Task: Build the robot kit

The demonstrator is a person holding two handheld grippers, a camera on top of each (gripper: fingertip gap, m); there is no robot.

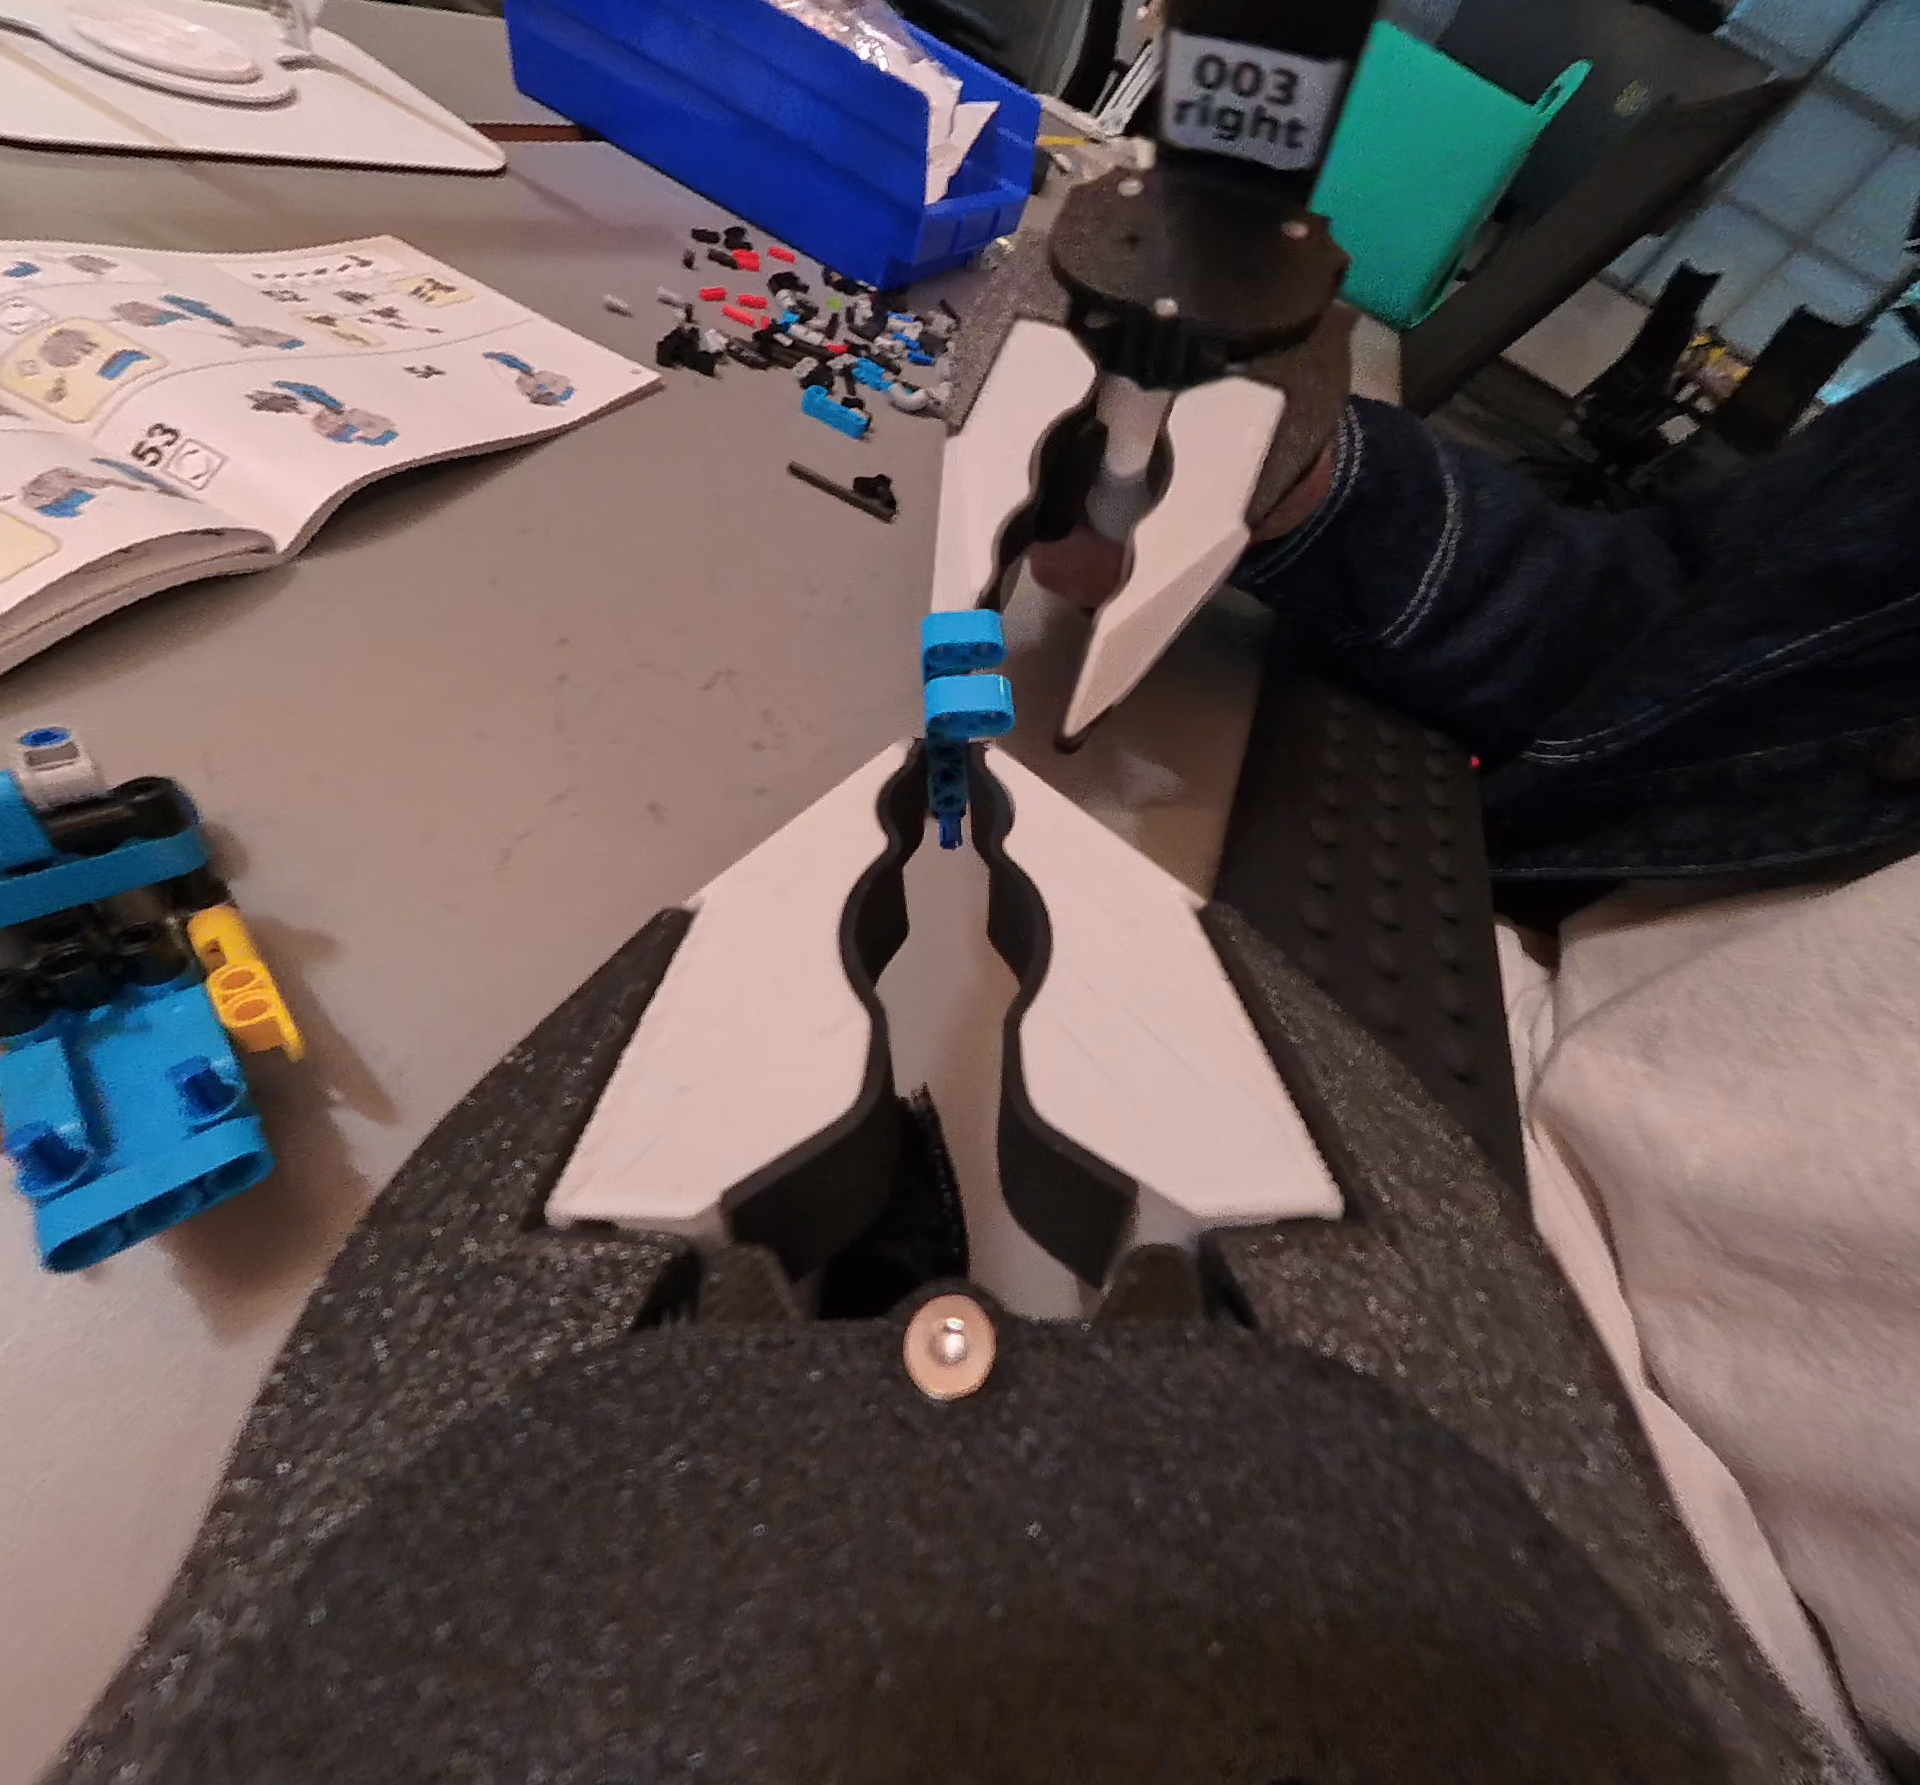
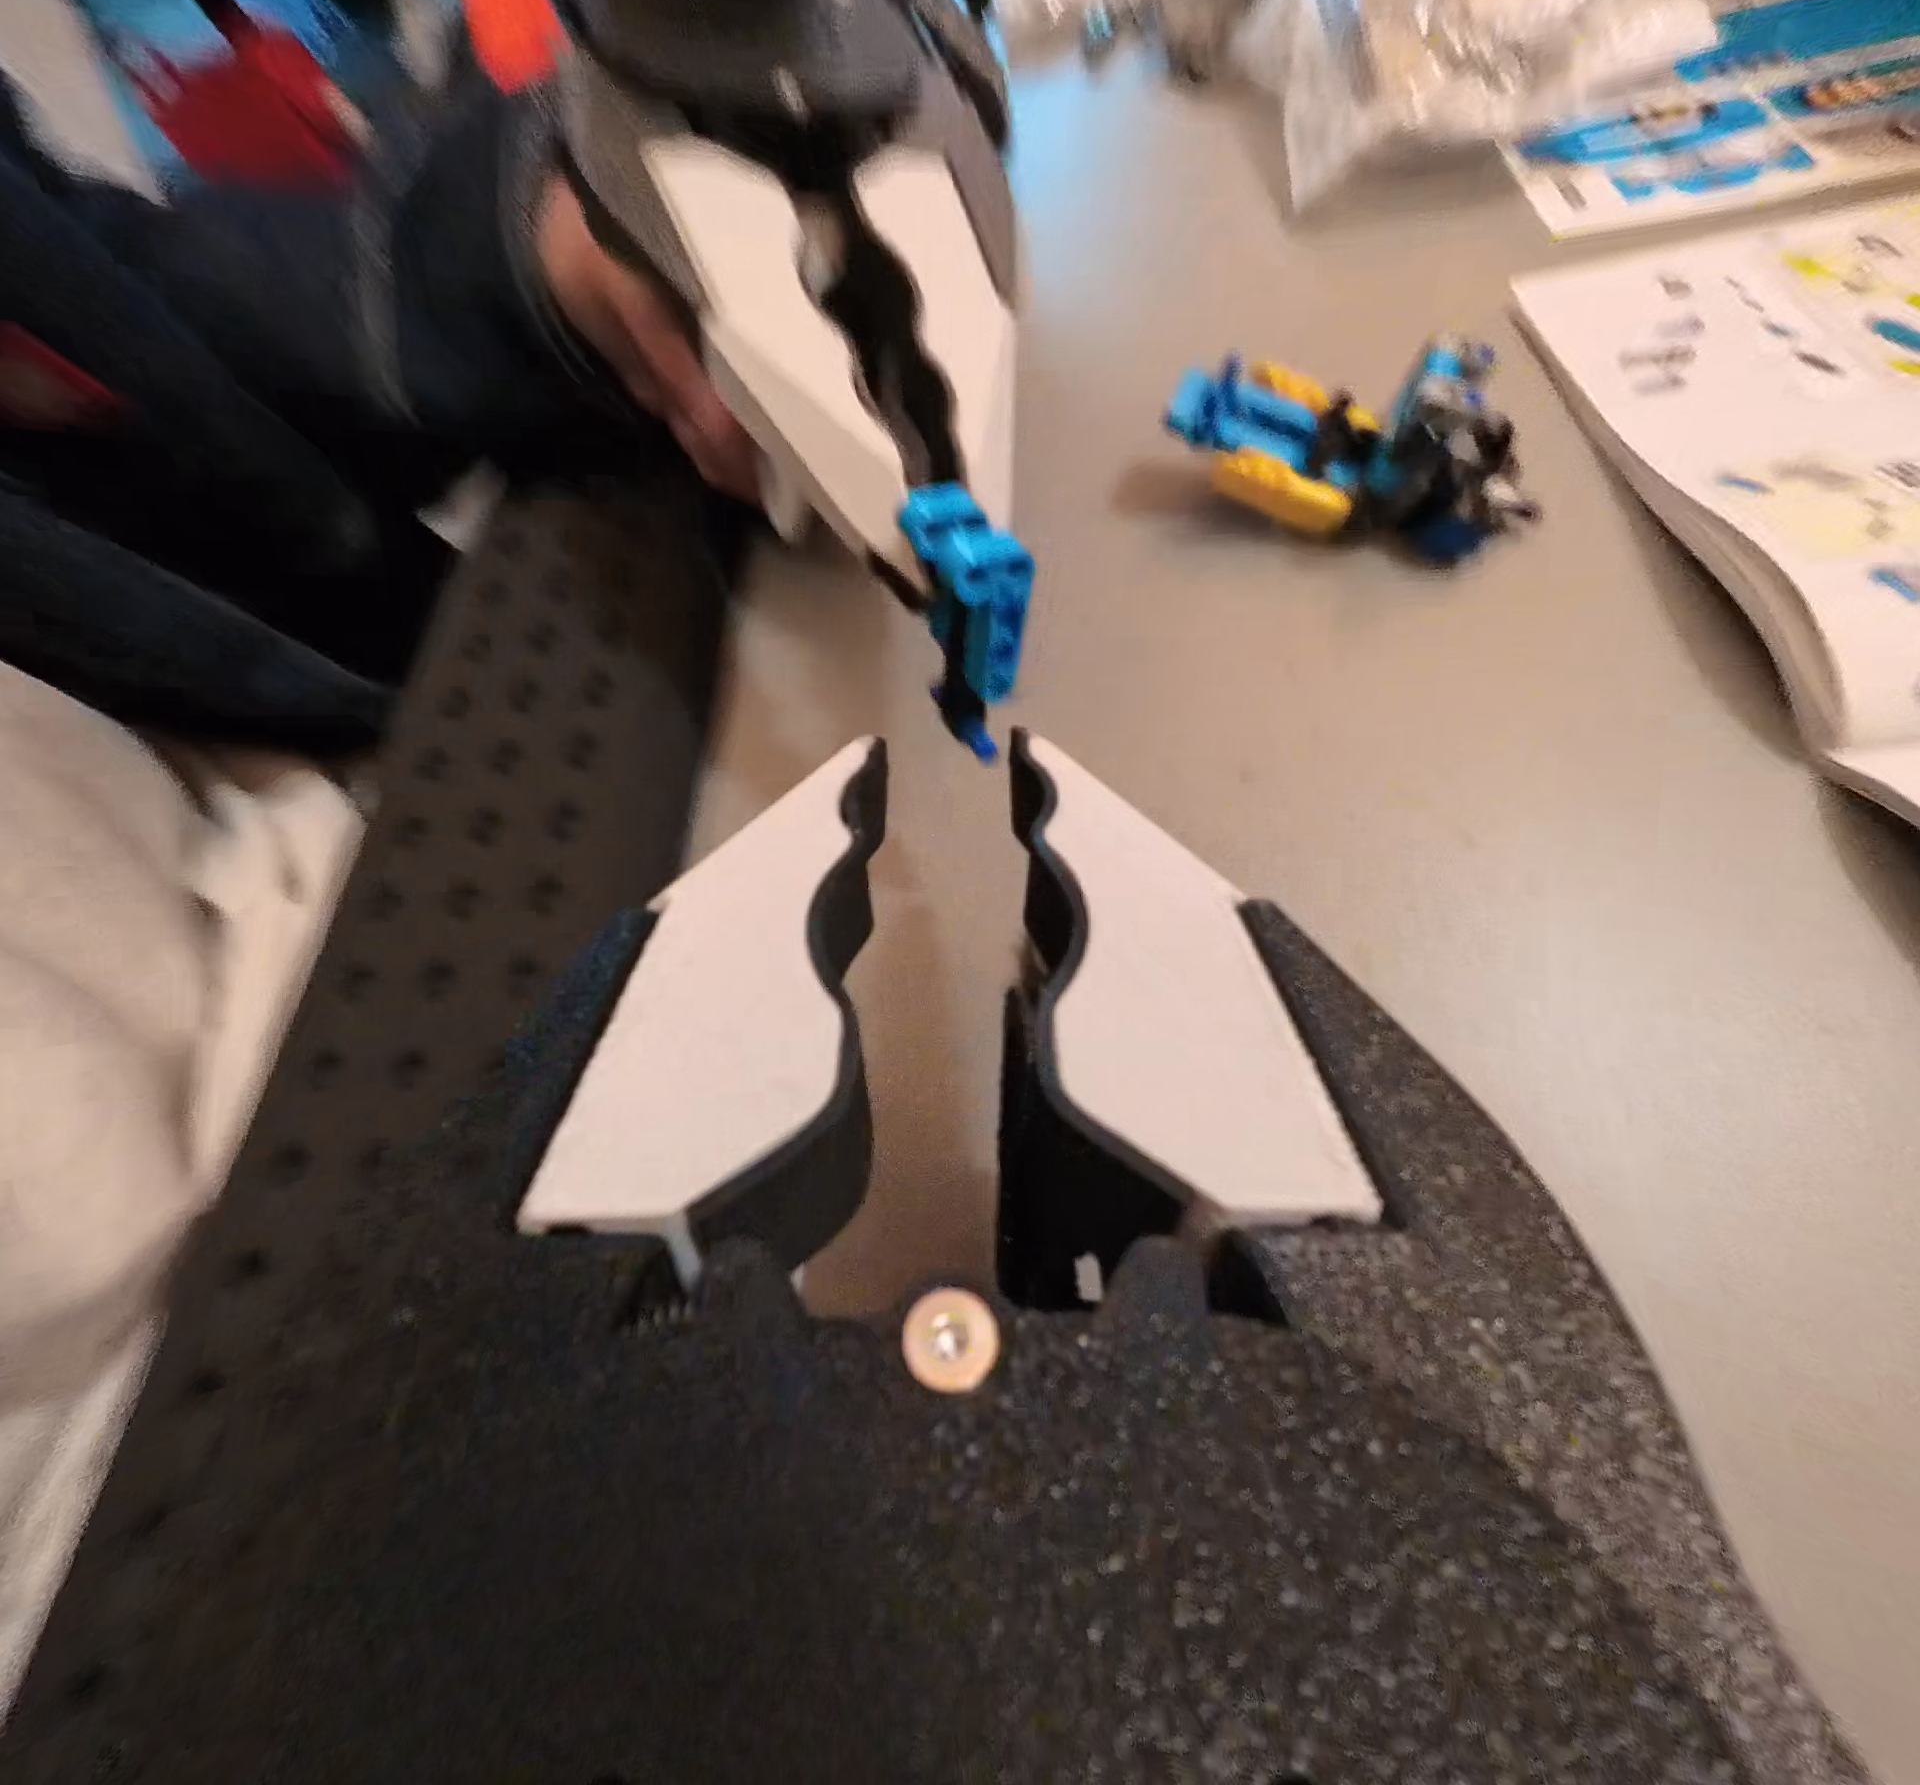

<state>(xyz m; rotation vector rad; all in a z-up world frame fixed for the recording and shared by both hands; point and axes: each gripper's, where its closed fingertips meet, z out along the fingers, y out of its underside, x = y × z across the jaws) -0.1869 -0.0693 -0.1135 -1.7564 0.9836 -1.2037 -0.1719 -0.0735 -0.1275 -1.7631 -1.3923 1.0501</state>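
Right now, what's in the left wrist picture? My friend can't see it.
The left gripper pinches a small blue brick piece above a grey table, with the right gripper open close by. A half-built blue and yellow toy sits left, near an open instruction booklet.

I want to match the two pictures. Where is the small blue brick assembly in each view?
Left wrist view: the small blue brick assembly sits at centre, clamped at the left gripper tips.
Right wrist view: just above centre, beyond the open right gripper.
Shared landmark: the blue and yellow model on the table.
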